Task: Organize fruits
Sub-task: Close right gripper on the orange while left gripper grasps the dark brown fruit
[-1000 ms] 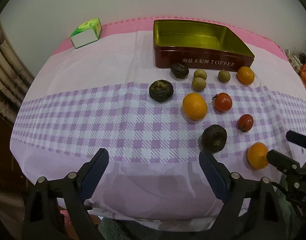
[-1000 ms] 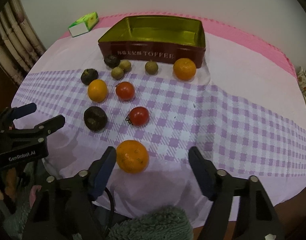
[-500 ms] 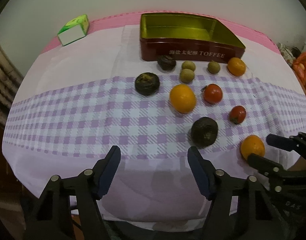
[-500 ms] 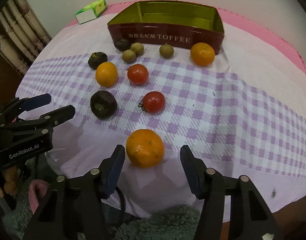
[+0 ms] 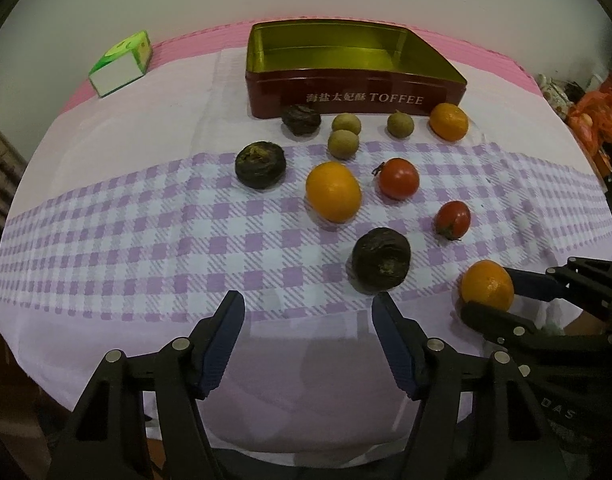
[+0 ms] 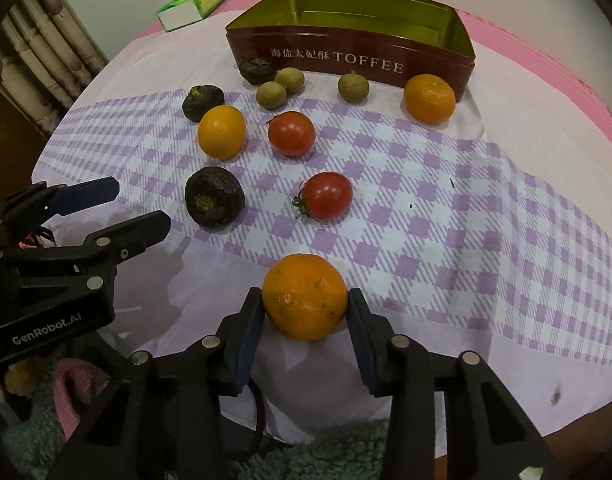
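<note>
At six o'clock on the purple-checked tablecloth (image 6: 446, 208), the right gripper (image 6: 306, 320) is closing, its blue pads touching both sides of the nearest round orange (image 6: 305, 296). The left gripper (image 5: 308, 344), at about nine o'clock from that fruit, is closing too but stands fairly wide with nothing between its jaws. Farther off toward twelve o'clock lie two red tomatoes (image 6: 330, 195), dark wrinkled fruits (image 6: 214, 199) and the empty red toffee tin (image 6: 346, 54).

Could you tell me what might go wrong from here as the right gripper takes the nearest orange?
The right gripper is closing on the nearest orange, which sits near the table's front edge; its pads meet the round sides, so it could squirt out and roll off. The empty left gripper, jaws closing, points at the dark fruit close by, so the two tools could bump. The toffee tin lies beyond other fruit, so a low carry might knock some.
</note>
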Motion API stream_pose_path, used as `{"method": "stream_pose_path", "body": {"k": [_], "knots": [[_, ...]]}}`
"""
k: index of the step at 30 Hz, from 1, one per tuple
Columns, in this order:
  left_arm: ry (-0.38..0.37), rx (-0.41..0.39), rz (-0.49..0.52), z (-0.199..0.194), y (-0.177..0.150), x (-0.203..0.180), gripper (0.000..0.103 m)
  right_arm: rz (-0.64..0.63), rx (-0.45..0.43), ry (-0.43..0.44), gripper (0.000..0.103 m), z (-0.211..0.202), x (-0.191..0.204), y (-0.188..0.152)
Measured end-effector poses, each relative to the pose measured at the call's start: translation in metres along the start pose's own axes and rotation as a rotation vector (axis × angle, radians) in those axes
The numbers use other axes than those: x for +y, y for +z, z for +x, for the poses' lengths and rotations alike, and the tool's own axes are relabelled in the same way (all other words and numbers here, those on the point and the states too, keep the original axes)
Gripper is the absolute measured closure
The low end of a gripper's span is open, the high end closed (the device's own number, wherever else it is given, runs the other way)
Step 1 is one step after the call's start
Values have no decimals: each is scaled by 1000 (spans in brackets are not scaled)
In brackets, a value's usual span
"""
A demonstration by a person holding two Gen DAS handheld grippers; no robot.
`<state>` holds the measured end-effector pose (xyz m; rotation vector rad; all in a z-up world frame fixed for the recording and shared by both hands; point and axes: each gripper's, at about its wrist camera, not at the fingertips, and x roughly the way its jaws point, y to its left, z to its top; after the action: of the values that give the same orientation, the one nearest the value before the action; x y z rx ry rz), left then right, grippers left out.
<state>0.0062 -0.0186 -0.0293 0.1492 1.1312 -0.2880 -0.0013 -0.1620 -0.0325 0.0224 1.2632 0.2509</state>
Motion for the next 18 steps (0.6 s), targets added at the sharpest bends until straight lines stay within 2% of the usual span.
{"method": "stream_pose_path", "body": {"k": [11, 18], "knots": [[-50, 8, 61, 7, 5, -14, 36, 84, -52, -65, 65, -10, -29, 14], [-80, 27, 74, 17, 13, -21, 38, 103, -62, -65, 65, -11, -38, 15]]}}
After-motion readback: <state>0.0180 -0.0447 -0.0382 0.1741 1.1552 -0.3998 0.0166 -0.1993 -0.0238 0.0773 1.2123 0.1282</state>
